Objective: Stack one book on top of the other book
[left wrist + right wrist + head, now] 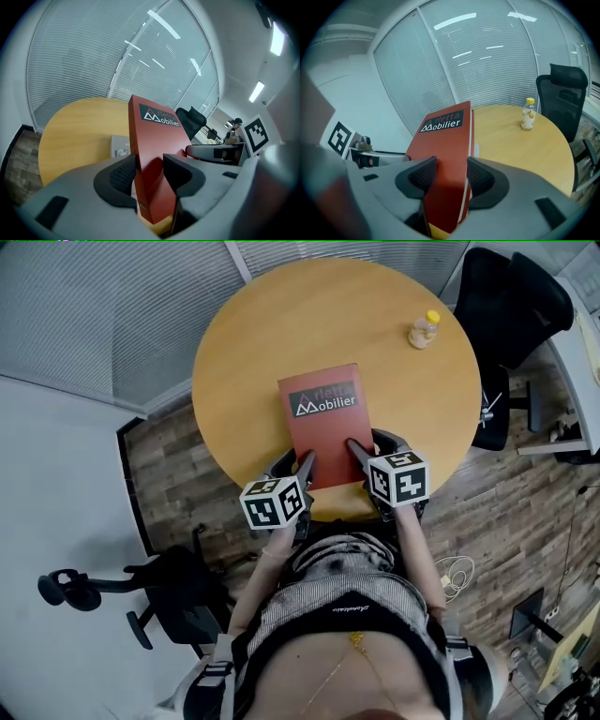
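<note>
A red book [325, 418] with "Mobilier" on its cover is over the near part of the round wooden table [253, 343]. My left gripper [298, 465] is shut on its near left corner and my right gripper [364, 448] is shut on its near right corner. In the left gripper view the red book [152, 136] stands on edge between the dark pads [123, 177]. Behind it a grey-white book [119, 146] lies flat on the table. In the right gripper view the red book [443, 140] fills the gap between the pads [424, 176]. The grey-white book is hidden in the head view.
A small bottle [424, 330] with a yellow cap stands at the table's far right. A black office chair [511, 306] is beyond the table's right side, and another chair [169, 592] sits on the floor at the near left. Window blinds [141, 296] run behind the table.
</note>
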{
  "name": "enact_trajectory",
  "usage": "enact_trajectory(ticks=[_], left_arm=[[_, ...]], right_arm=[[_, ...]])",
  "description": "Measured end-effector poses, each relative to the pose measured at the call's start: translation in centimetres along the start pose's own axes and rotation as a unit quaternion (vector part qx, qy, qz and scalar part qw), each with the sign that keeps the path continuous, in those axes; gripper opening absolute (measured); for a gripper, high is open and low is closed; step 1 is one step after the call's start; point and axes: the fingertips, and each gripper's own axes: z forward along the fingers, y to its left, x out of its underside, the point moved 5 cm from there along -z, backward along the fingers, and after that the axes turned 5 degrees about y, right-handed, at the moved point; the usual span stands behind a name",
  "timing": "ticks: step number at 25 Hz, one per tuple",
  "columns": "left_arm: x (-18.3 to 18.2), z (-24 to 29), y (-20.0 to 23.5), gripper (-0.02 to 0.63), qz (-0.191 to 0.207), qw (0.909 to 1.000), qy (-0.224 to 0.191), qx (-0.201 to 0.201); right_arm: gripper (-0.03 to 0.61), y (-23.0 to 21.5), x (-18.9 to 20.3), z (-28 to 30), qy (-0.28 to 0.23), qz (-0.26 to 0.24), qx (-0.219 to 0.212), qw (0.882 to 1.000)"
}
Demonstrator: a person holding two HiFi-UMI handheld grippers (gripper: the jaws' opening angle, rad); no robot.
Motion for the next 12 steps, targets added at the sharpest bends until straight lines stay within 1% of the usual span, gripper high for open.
enact_trajectory(ticks=[12], left_arm=[[-0.31, 0.1, 1.04, 0.19, 0.01, 0.9998, 0.005, 0.014]], right_arm=[[0.216, 0.52, 0.04, 0.61, -0.005, 0.01, 0.011, 1.0]])
